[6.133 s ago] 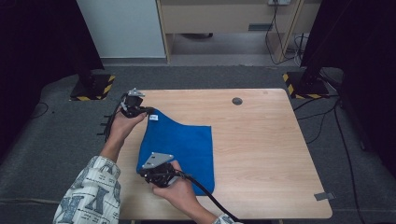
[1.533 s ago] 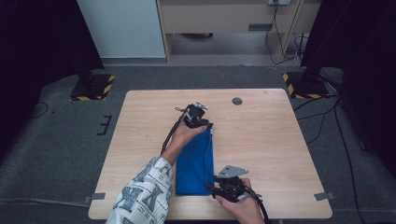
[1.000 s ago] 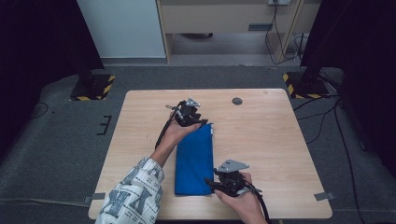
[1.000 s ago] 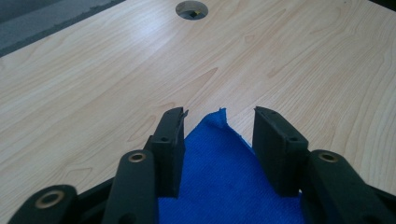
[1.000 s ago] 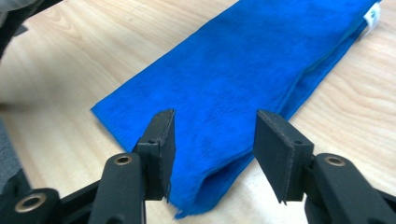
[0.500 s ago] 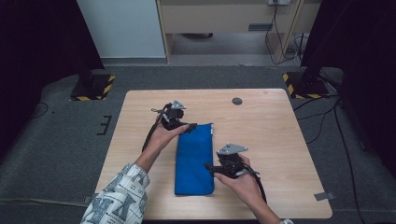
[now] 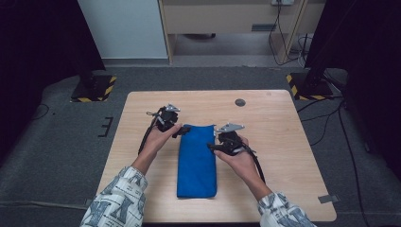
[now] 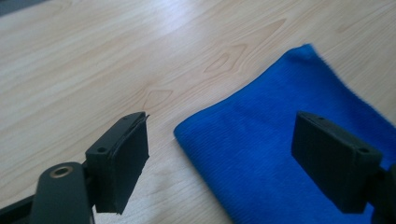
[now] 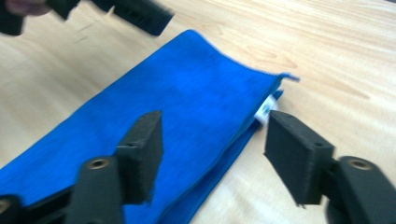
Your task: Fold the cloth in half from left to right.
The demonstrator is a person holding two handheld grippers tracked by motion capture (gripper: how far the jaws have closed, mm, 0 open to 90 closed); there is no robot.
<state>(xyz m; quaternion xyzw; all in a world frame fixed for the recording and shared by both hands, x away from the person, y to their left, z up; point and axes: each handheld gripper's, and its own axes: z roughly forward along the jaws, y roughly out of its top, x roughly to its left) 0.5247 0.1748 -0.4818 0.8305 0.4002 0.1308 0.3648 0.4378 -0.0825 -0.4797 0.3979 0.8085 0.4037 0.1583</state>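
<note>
My left gripper (image 7: 182,131) and right gripper (image 7: 211,147), both spread and empty, flank the folded blue cloth (image 7: 197,161), whose long axis runs toward me.

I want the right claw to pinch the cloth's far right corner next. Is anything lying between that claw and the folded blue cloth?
Nothing visible does. The right claw hangs open over the blue cloth's layered edge, with bare table beside it. The left claw is at the opposite far corner.
</note>
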